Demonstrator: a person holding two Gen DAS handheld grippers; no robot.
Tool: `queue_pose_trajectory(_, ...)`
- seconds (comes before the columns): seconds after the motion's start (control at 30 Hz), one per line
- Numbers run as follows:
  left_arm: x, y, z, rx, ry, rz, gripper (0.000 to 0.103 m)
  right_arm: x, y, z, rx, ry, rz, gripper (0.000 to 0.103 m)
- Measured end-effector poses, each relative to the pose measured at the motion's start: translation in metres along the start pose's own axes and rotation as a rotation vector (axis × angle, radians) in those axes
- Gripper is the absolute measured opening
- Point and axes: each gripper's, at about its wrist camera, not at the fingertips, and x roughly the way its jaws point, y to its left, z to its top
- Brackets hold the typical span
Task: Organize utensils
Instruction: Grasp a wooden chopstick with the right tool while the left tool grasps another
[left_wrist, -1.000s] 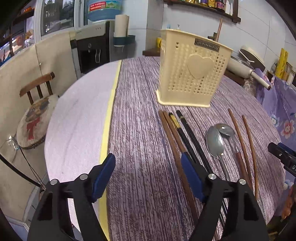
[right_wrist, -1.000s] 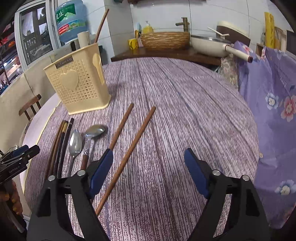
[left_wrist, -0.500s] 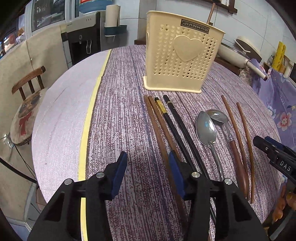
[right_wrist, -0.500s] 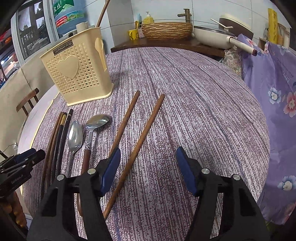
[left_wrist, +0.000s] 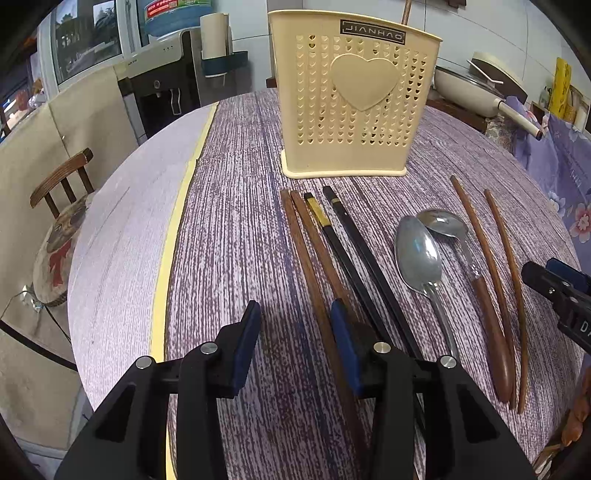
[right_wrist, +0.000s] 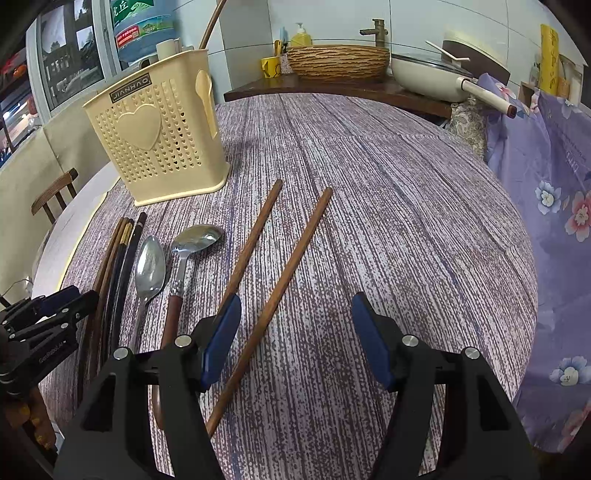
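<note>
A cream perforated utensil holder (left_wrist: 354, 99) stands upright on the purple-streaked round table; it also shows in the right wrist view (right_wrist: 159, 133). In front of it lie two brown chopsticks (left_wrist: 306, 251), two black chopsticks (left_wrist: 351, 254), a steel spoon (left_wrist: 419, 254), a wooden-handled ladle spoon (left_wrist: 443, 225) and two long brown chopsticks (left_wrist: 491, 266). My left gripper (left_wrist: 295, 343) is open and empty, low over the table just left of the brown chopsticks. My right gripper (right_wrist: 295, 339) is open and empty, straddling one long brown chopstick (right_wrist: 280, 291).
A wooden chair (left_wrist: 62, 184) stands left of the table. A water dispenser (left_wrist: 162, 85) and a side counter with a wicker basket (right_wrist: 338, 61) and pan (right_wrist: 428, 75) are behind. A purple floral cloth (right_wrist: 554, 192) hangs at the right.
Both grippers have moved forward and down toward the utensils. My left gripper's jaws have narrowed from wide open. The utensils have not moved.
</note>
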Motion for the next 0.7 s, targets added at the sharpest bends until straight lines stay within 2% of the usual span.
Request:
queue_pose_trajectory(0.17, 0.014, 0.009, 0.019, -0.009, 0.023, 0.003, 0.040, 0.017, -0.003, 0.017, 0.009, 0.037, 0.002, 0.049)
queue_pose_trajectory(0.23, 0.018, 0.011, 0.024, -0.010, 0.029, 0.007, 0.040, 0.025, -0.003, 0.024, 0.014, 0.054, 0.006, 0.048)
queue_pose_trajectory(0.37, 0.026, 0.016, 0.035, -0.014, 0.044, 0.008, 0.040, 0.041, -0.002, 0.035, 0.009, 0.084, -0.035, 0.041)
queue_pose_trajectory(0.53, 0.035, 0.020, 0.046, -0.034, 0.047, 0.025, 0.036, 0.052, 0.002, 0.043, 0.015, 0.072, -0.090, 0.040)
queue_pose_trajectory(0.7, 0.039, 0.020, 0.052, -0.053, 0.047, 0.046, 0.027, 0.059, 0.006, 0.051, 0.003, 0.056, -0.122, 0.037)
